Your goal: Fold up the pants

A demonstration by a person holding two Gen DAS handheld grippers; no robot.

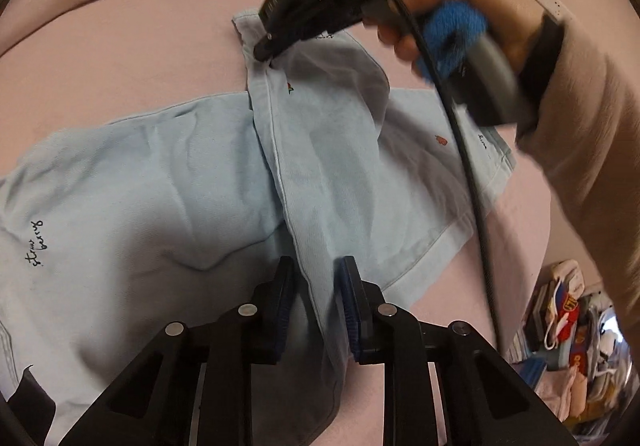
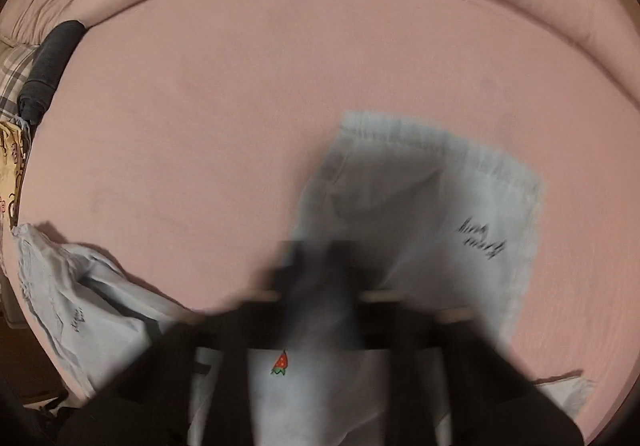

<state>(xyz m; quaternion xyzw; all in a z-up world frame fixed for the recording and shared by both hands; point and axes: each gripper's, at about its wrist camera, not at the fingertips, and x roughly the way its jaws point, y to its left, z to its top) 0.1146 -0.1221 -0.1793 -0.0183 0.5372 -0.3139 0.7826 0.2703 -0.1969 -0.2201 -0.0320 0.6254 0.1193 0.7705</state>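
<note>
At the bottom of the left wrist view, the left gripper [image 1: 316, 310] had its jaws almost shut on a fold of the light blue pants [image 1: 160, 206]. Higher up in that view, the right gripper [image 1: 266, 53] pinched the far edge of the same pant leg tight.

The step looked like laying one leg over the other. Next, both grippers likely needed to lower the cloth flat, then let go.

The pants lay spread on a pink bed sheet [image 2: 280, 86]. A pile of things [image 1: 568, 330] sat at the lower right, off the bed.
</note>
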